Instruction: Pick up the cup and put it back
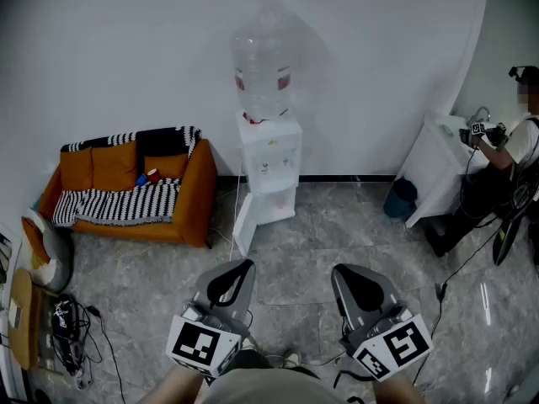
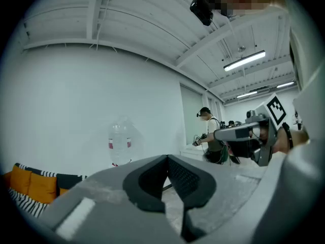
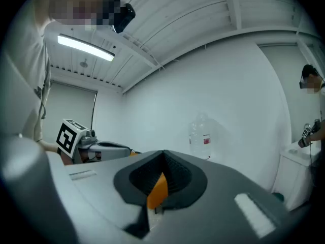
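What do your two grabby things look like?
The left tool and right tool are grey wedges that narrow to a point, lined inside with black ribbed pads. Each carries a white cube at the back, printed with black square patterns.

Floor (image 1: 337, 225): I see glossy grey stone tile.
Water dispenser (image 1: 271, 171): smooth white plastic.
Bottle (image 1: 263, 66) atop it: clear plastic.
Sofa (image 1: 195, 200) left of it: smooth orange upholstery.
Left gripper (image 1: 242, 266), right gripper (image 1: 341, 271): matt grey plastic.
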Demonstrator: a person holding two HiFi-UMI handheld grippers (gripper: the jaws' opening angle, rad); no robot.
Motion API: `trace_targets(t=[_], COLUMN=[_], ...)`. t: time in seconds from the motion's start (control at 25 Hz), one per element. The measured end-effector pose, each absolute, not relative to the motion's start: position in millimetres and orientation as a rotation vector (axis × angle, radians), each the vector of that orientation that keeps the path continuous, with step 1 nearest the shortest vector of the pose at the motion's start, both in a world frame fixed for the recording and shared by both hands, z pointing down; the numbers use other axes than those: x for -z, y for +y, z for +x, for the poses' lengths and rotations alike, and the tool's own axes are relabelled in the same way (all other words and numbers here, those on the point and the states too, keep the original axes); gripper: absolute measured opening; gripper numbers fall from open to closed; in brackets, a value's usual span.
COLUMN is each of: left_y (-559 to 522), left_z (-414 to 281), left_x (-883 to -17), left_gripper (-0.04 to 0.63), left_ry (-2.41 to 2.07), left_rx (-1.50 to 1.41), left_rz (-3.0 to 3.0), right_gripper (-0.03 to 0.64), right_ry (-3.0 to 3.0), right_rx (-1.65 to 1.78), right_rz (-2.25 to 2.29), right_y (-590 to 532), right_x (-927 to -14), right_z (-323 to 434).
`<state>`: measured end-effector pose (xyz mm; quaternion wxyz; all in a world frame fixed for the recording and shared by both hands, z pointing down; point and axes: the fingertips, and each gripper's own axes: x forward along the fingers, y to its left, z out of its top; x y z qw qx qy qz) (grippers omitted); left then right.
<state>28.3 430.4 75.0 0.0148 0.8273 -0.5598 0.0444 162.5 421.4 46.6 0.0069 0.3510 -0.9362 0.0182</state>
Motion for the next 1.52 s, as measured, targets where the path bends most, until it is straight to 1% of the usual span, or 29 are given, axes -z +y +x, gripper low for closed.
trace_targets(t=[0.2,0.72,0.76,0.8,0.84,0.96,1.04,1.24,1.52], left_y=[431.9,428.2,428.5,428.7,428.7,428.3,429.6,421.8,381.6], left_z=[24.7,50.4,52.9,55.8,58.8,66.6,69.6,68.3,62.1], left_x=[-80.2,-86.6,-85.5,-84.8,-84.3,-84.0,-84.8,-90.9,-98.0], left_gripper=[0.003,0.003,0.003,0.003,0.003,0.003,0.003,0.003,0.003], left_ry=[-1.734,-1.746,-1.750,-1.752,-1.754,-1.760,-1.758,-1.763,-1.743], left_rx=[-0.157,-0.207,-0.212,-0.215,-0.216,-0.209,-0.196,-0.192,-0.192], left_rz=[2.581,2.614,2.617,2.619,2.622,2.635,2.634,2.622,2.632], right_gripper=[0.003,0.005,0.021,0.131,0.178,0.216,0.230,0.233,0.236], right_ry=[-2.946,-2.946,-2.957,-2.968,-2.976,-2.978,-2.977,-2.971,-2.936], right_rx=[-0.093,-0.125,-0.140,-0.155,-0.164,-0.163,-0.165,-0.165,-0.165], right_rz=[1.108,1.129,1.130,1.130,1.134,1.158,1.156,1.125,1.126], right_y=[421.2,415.1,415.3,415.3,415.0,412.9,412.7,404.0,367.1], right_x=[-46.6,-52.4,-51.6,-51.2,-51.0,-52.2,-54.4,-62.0,-71.7], right_z=[162.3,184.0,187.0,190.4,194.1,204.9,207.9,204.3,199.3])
